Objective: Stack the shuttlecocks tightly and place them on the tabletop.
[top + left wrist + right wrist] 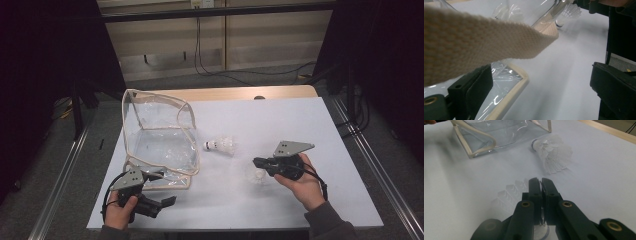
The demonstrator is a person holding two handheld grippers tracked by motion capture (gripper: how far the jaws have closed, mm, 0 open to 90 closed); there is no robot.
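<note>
Gripping a shuttlecock (256, 175), the right gripper (260, 163) had its jaws pressed together on the feather skirt near the table's (280, 120) near-right part; in the right gripper view that shuttlecock (510, 195) lay under and left of the jaws, cork end toward the camera, I judged. A second shuttlecock (221, 145) lay loose mid-table, just right of the bag (157, 135), long axis across the table, cork pointing at the bag. The bag stood at the left edge, mouth apparently facing the near edge. The left gripper (167, 201) sat at the near-left corner, jaws apart, strap (481, 40) passing above them, not clamped. Bag lay left of the right jaws; the right hand was nearer the loose shuttlecock. Count: two shuttlecocks, one bag, two grippers.
</note>
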